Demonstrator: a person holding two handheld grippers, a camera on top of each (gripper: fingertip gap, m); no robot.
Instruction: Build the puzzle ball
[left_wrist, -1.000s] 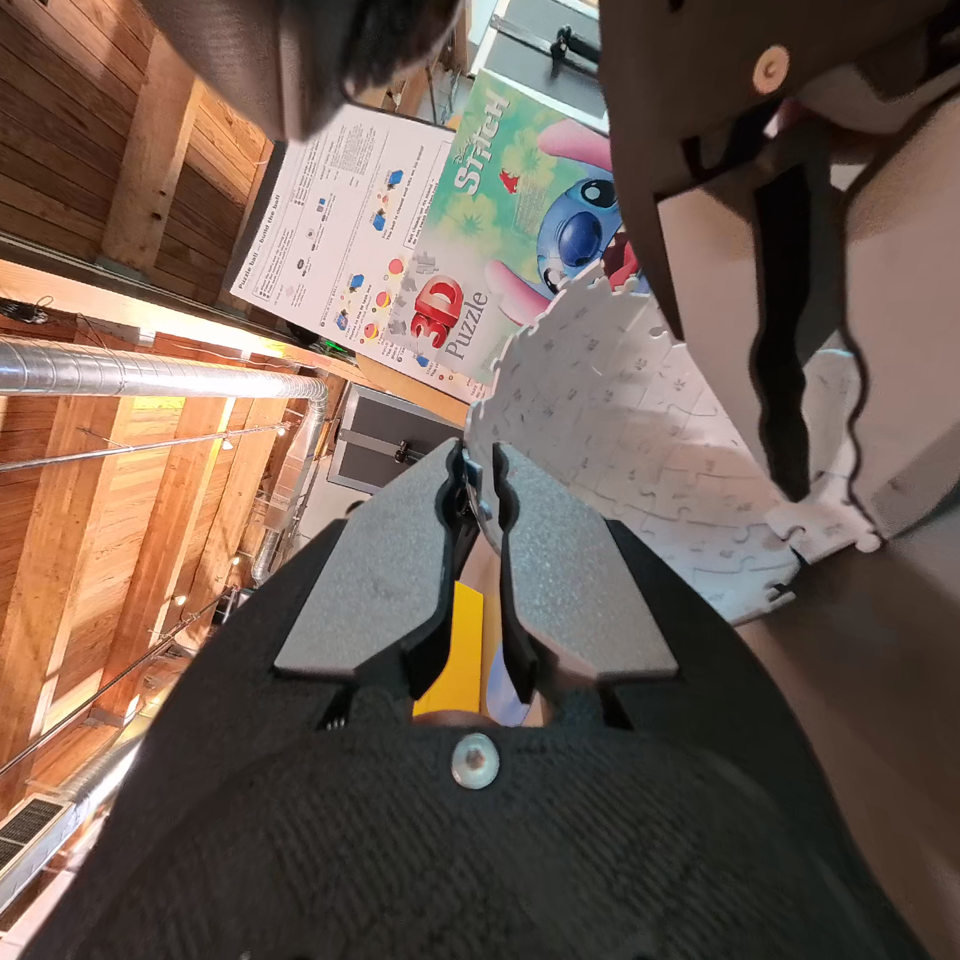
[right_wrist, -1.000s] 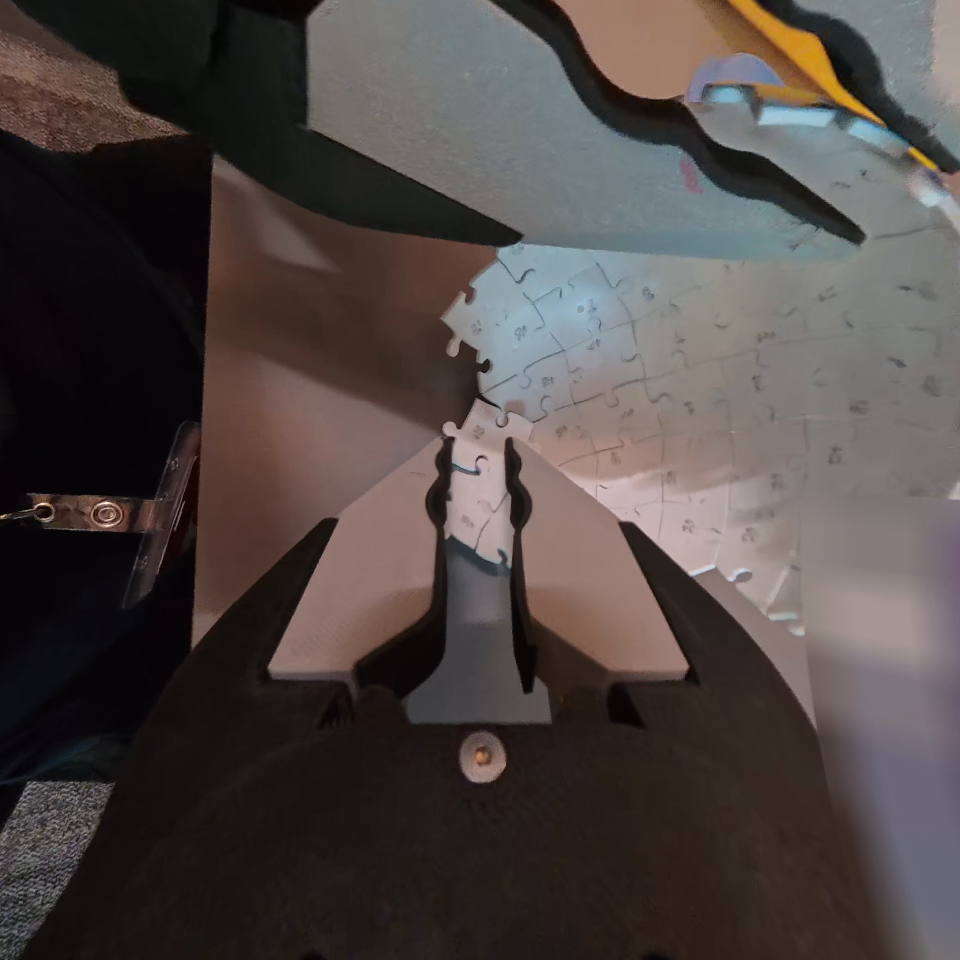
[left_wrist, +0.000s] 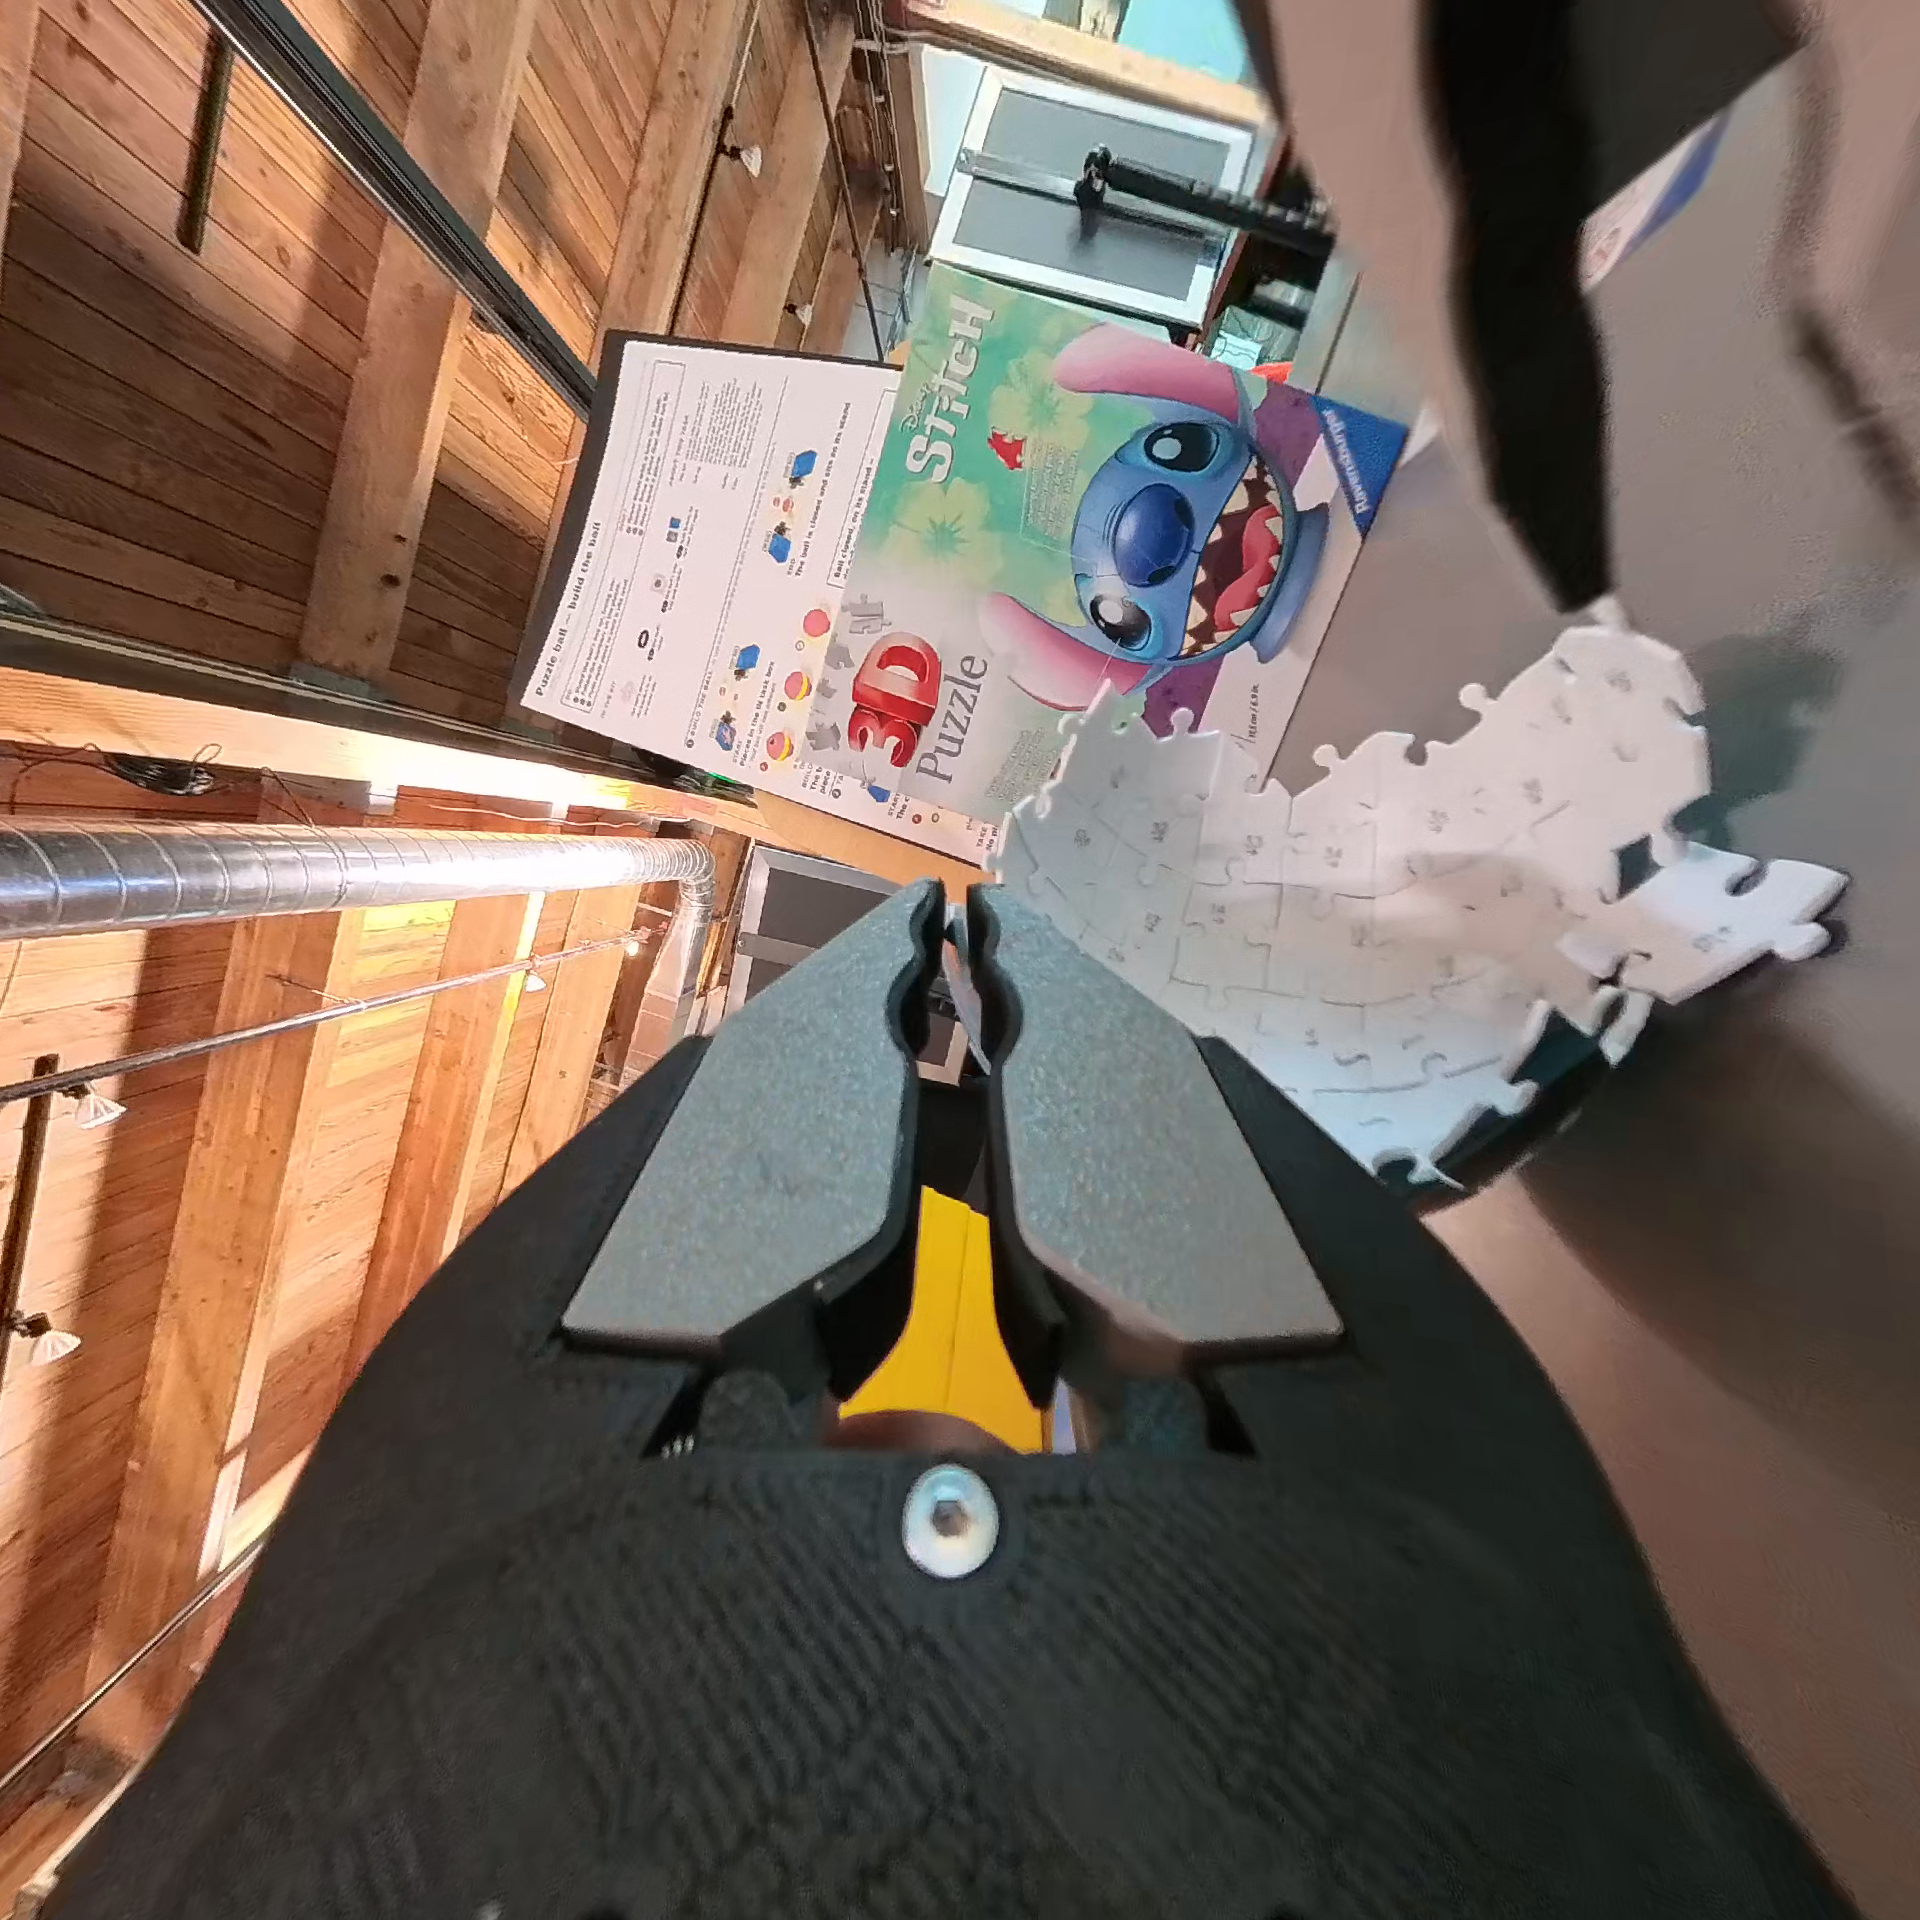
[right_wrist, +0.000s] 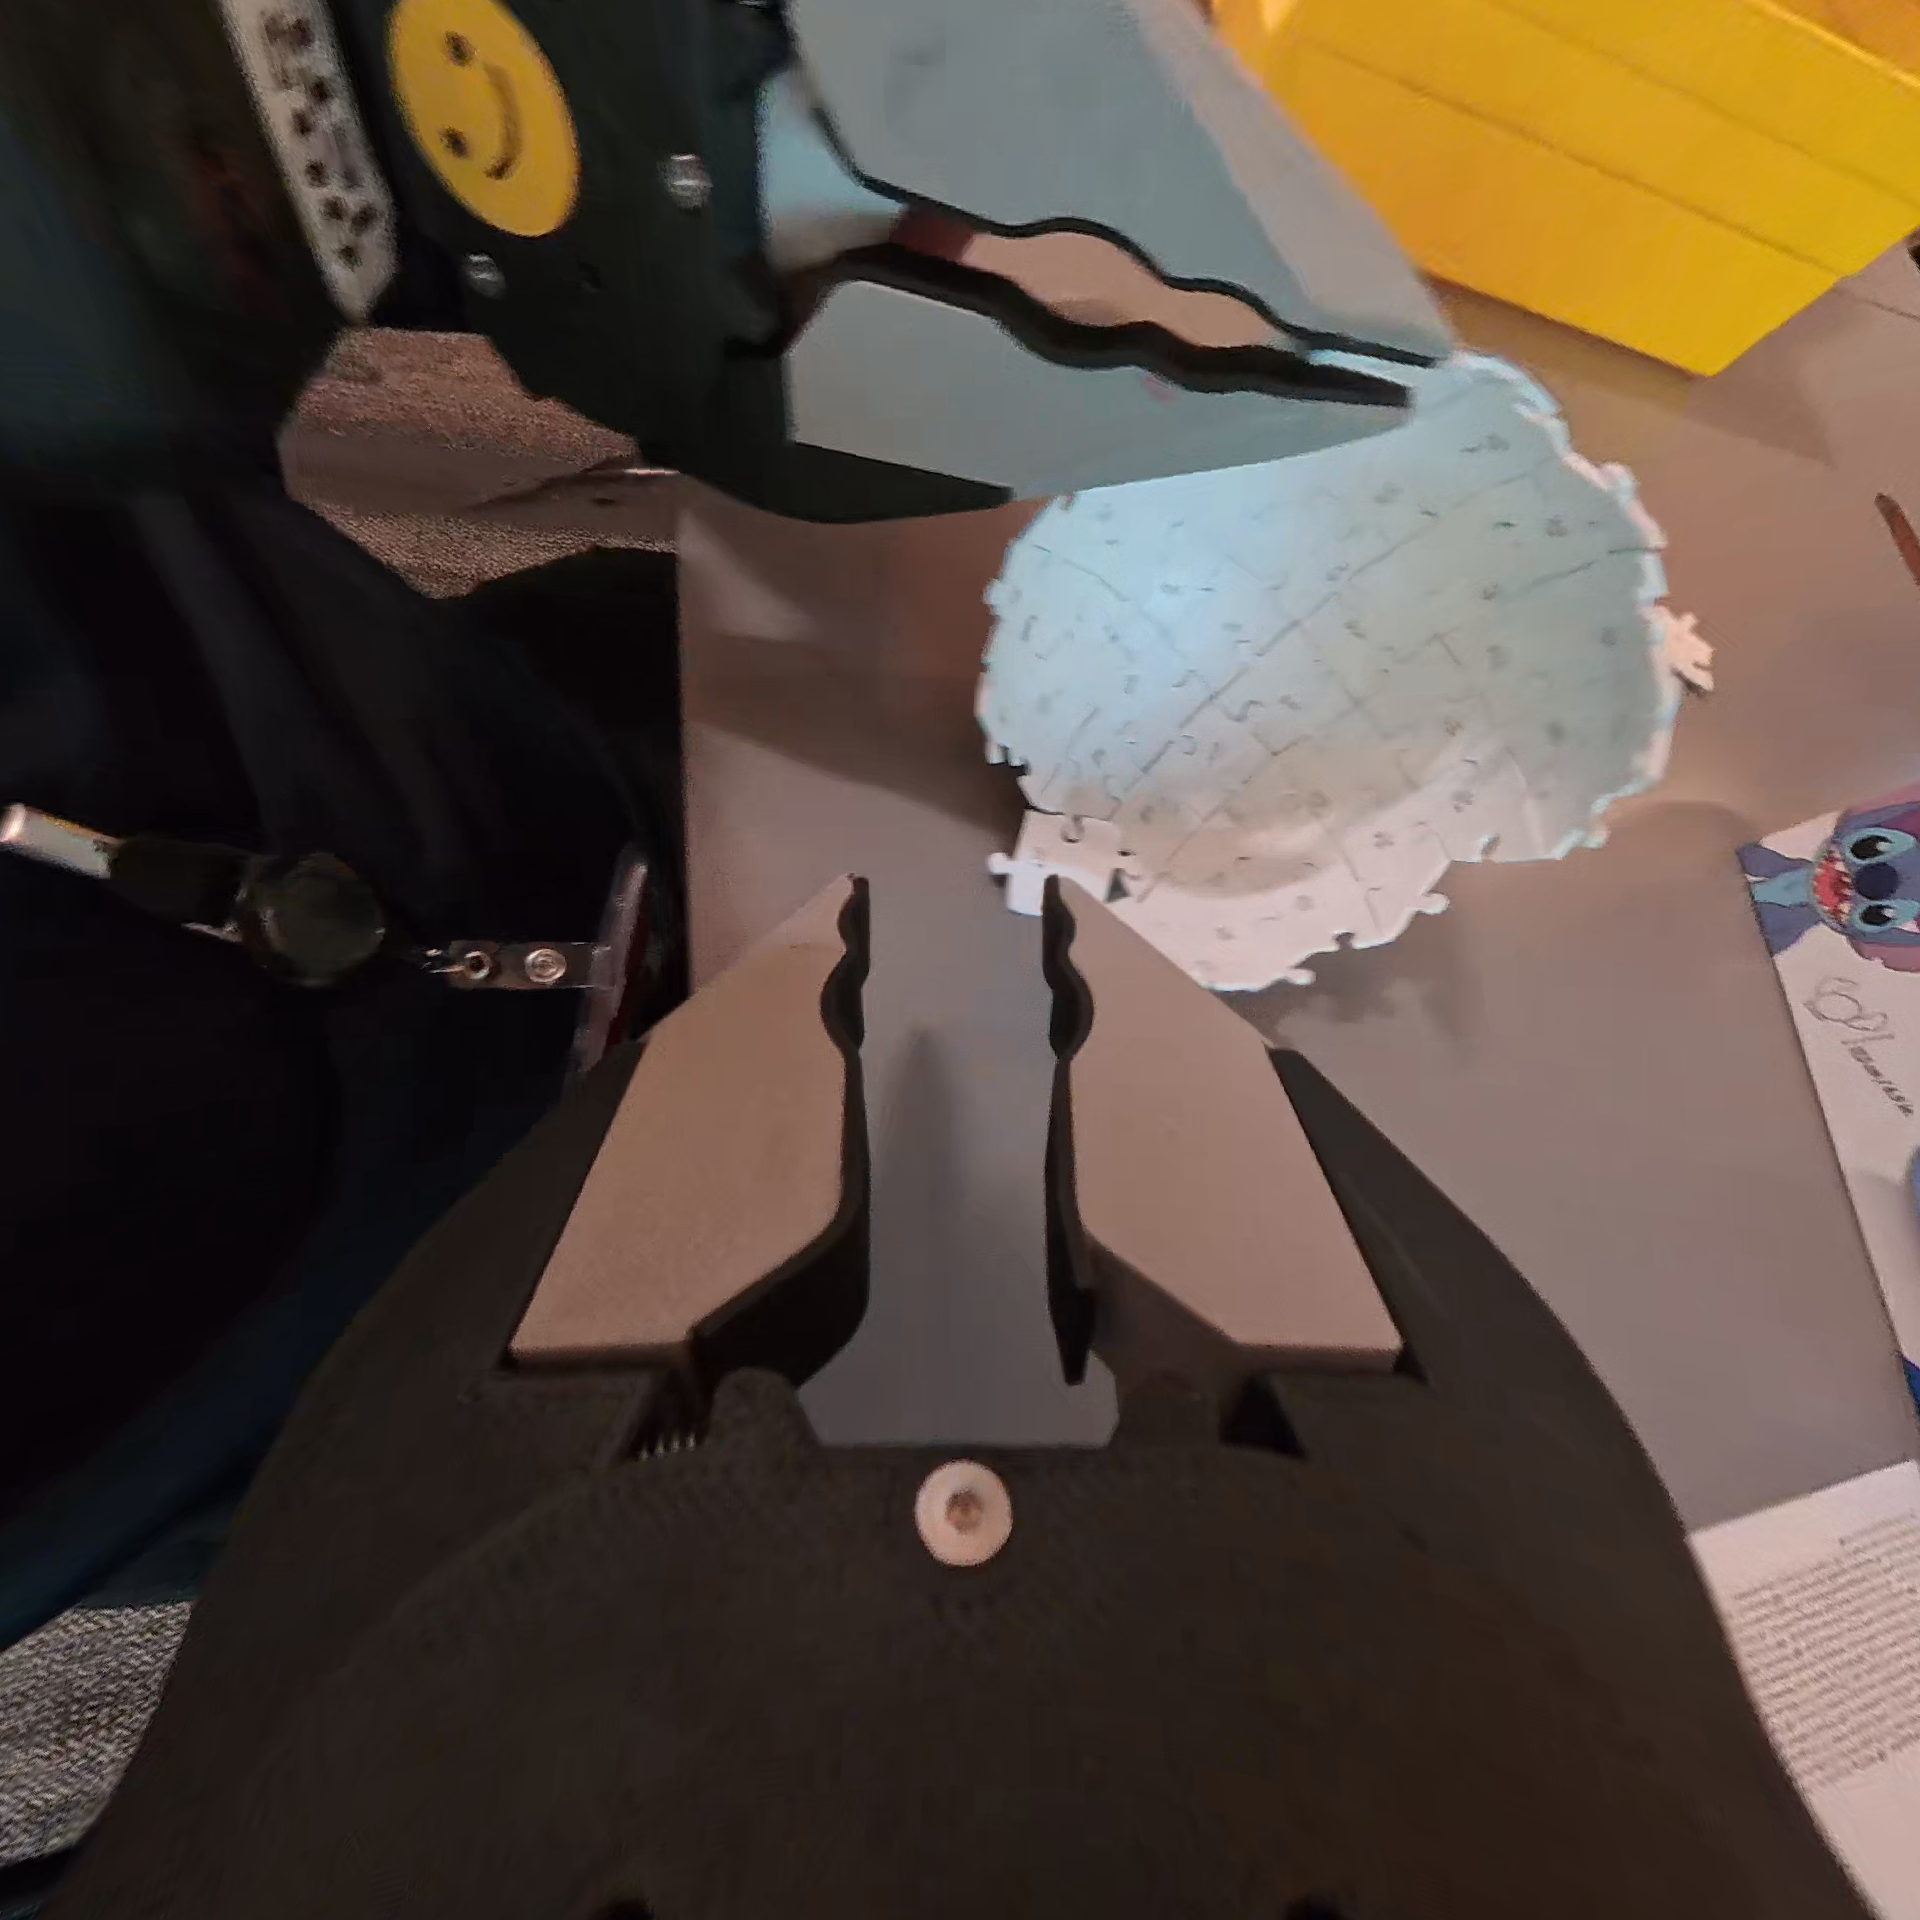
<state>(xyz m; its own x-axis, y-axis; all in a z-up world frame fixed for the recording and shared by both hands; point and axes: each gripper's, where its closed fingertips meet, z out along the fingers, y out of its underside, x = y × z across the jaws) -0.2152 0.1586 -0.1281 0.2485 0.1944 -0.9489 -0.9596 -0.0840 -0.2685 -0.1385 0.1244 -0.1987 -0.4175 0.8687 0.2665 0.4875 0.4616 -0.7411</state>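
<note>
The left gripper (left_wrist: 956, 906) pinches the rim of the half-built puzzle ball (left_wrist: 1351, 935) at frame centre. The right gripper (right_wrist: 951, 904), lower centre, is spread and empty, just beside the shell's loose edge piece (right_wrist: 1060, 873).

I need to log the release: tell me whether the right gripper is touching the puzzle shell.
Apart. In the right wrist view the right gripper is open and empty, with grey table visible between its fingertips and the puzzle shell.

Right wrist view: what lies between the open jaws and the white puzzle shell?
Only bare grey table. The right gripper is open and empty, apart from the puzzle shell, whose nearest loose-looking piece lies just beyond its right tip.
</note>
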